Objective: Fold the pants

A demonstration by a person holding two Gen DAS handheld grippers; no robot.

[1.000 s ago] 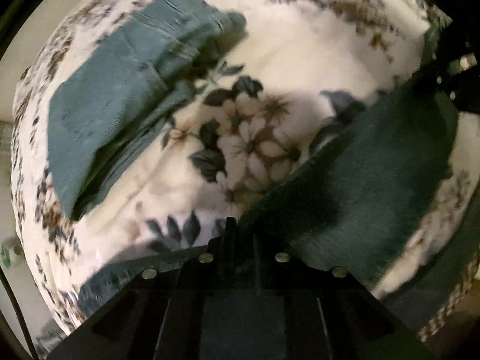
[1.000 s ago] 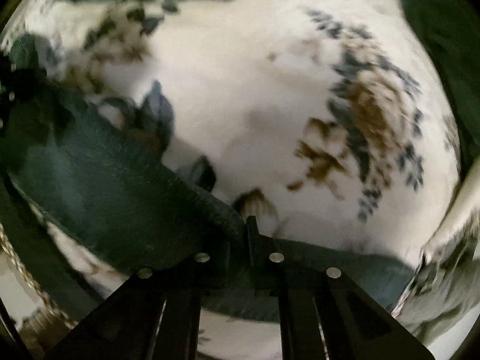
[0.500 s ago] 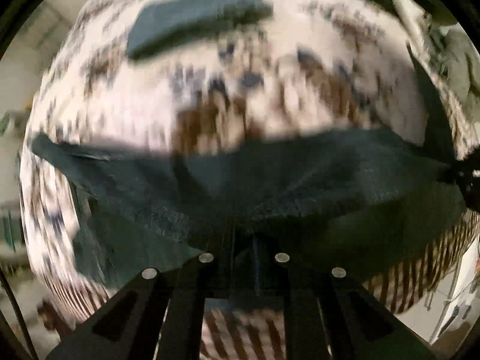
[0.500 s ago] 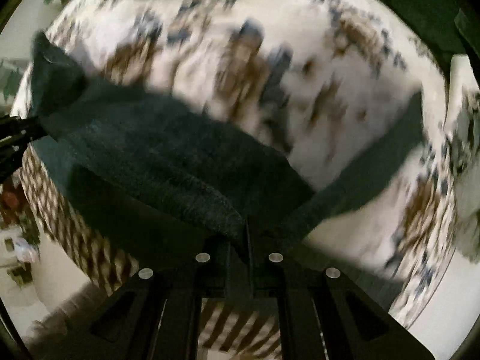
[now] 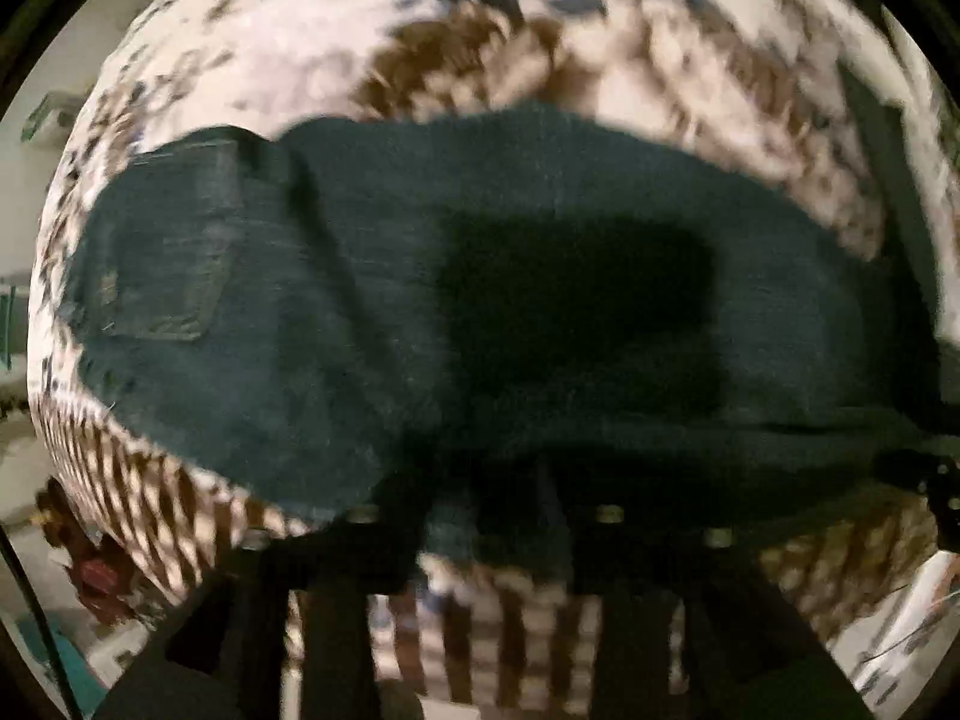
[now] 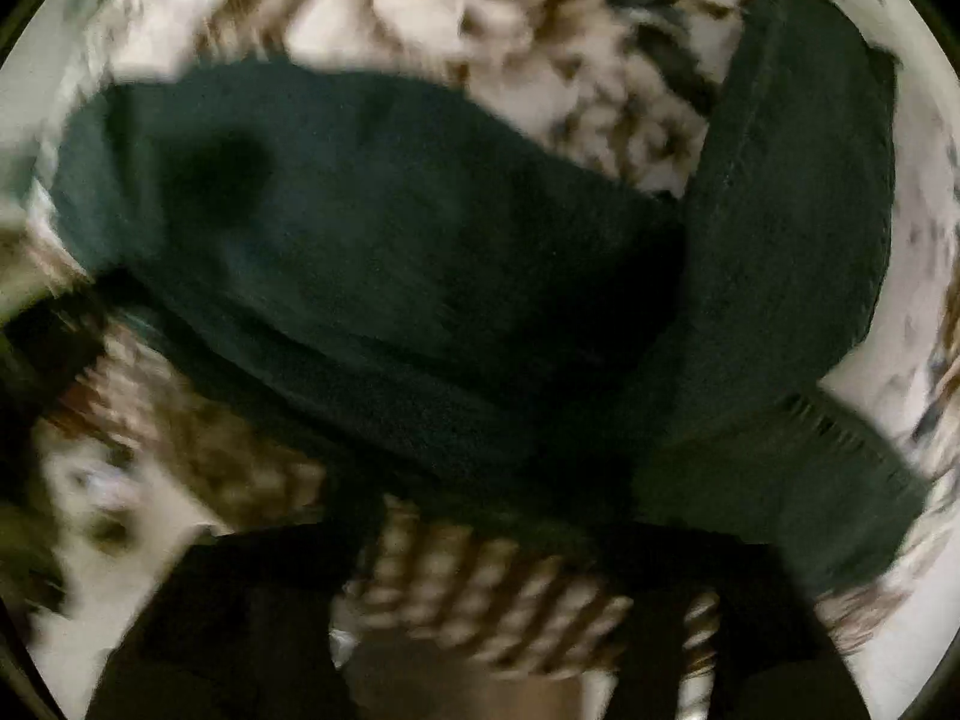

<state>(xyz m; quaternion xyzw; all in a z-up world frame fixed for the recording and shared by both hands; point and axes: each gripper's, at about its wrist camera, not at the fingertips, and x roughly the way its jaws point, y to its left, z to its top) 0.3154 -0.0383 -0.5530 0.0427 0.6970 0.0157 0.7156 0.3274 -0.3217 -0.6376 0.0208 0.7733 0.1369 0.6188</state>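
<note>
Dark teal jeans (image 5: 372, 276) lie spread across a floral bedspread (image 5: 312, 66), back pocket (image 5: 171, 252) at the left. My left gripper (image 5: 486, 480) is shut on the near edge of the jeans, at the bed's front edge. In the right wrist view the jeans (image 6: 384, 228) fill the middle, one leg (image 6: 798, 180) running up at the right. My right gripper (image 6: 504, 516) is at the near edge of the cloth. Both views are blurred, and the right fingertips are lost in dark fabric.
The bedspread's striped fringe (image 5: 150, 492) hangs over the front edge of the bed, also seen in the right wrist view (image 6: 480, 588). Floor and small blurred objects (image 5: 90, 576) show below at the left. The other gripper (image 5: 942, 480) shows at the right edge.
Both grippers have pulled back toward the bed's front edge with the jeans. The cloth, held stretched above the bed before, now lies spread over it with the pocket showing.
</note>
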